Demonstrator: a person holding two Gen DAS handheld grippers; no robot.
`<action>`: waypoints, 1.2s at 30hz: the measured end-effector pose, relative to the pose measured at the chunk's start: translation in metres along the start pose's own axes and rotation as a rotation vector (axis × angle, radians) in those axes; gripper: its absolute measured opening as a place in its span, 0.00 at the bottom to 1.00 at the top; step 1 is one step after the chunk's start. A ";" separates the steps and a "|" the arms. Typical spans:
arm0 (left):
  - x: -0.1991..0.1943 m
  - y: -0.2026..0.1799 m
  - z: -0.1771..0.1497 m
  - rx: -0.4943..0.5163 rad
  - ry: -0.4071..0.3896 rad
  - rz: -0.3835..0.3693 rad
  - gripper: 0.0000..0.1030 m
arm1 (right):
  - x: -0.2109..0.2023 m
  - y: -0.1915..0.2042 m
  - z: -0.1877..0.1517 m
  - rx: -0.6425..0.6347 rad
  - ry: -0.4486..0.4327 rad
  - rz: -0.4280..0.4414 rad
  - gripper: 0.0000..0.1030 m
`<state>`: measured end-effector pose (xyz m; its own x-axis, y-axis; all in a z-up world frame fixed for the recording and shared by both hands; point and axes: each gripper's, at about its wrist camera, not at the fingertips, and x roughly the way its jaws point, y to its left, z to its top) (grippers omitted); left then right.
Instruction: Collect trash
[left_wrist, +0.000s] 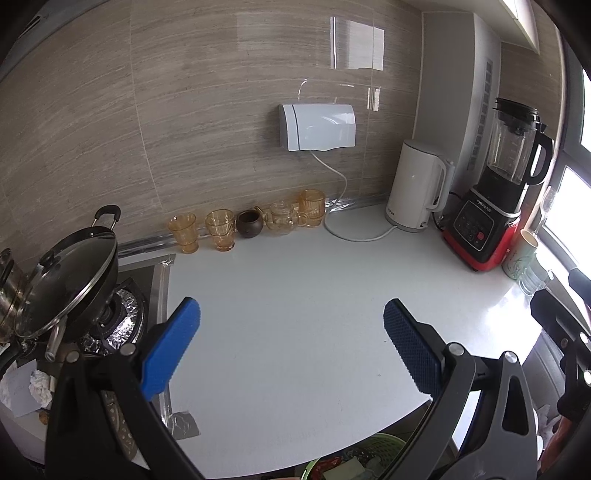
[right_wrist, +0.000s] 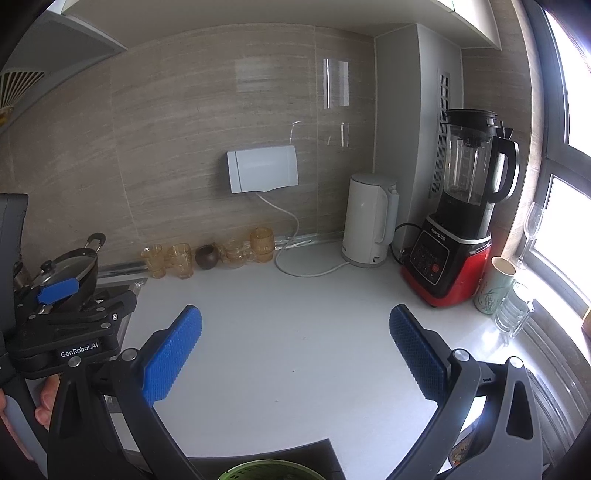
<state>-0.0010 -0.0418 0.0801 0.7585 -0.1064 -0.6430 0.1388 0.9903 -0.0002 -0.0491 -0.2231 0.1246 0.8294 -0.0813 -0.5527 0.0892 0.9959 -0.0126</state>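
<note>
1. Green and slotted, the basket sits nearest the left wrist camera, at the bottom edge below the near rim of the counter; red and pale scraps of trash lie inside it. Its rim also shows at the bottom of the right wrist view.
2. Crumpled white paper lies at the near left, beside the stove and below the pan.
3. Above the counter, the left gripper has its blue pads spread wide apart with nothing between them.
4. Likewise the right gripper is spread wide and holds nothing; the bare white counter shows between its pads.
5. At the left of the right wrist view, the left gripper's body and a person's fingers around its handle are visible.
6. To the left, a black pan with a glass lid rests on a foil-lined burner.
7. Along the far wall stand amber glasses, a dark brown pot and a small glass teapot.
8. A white box is mounted on the tiled wall, with a cord running down to the white kettle.
9. Far right, a red and black blender stands next to the kettle, and a patterned cup is just beside the blender near the window.
</note>
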 end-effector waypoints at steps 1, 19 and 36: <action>0.000 -0.001 0.000 0.001 0.000 0.001 0.93 | 0.000 0.000 0.000 0.000 0.000 -0.001 0.98; 0.006 -0.001 0.002 -0.005 0.010 0.020 0.93 | 0.010 -0.004 0.000 0.010 0.014 0.009 0.98; 0.007 0.001 0.001 -0.002 0.010 0.022 0.93 | 0.010 -0.005 -0.001 0.020 0.017 0.015 0.98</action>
<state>0.0047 -0.0417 0.0765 0.7548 -0.0834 -0.6506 0.1204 0.9926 0.0124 -0.0418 -0.2289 0.1179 0.8212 -0.0650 -0.5669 0.0878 0.9960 0.0130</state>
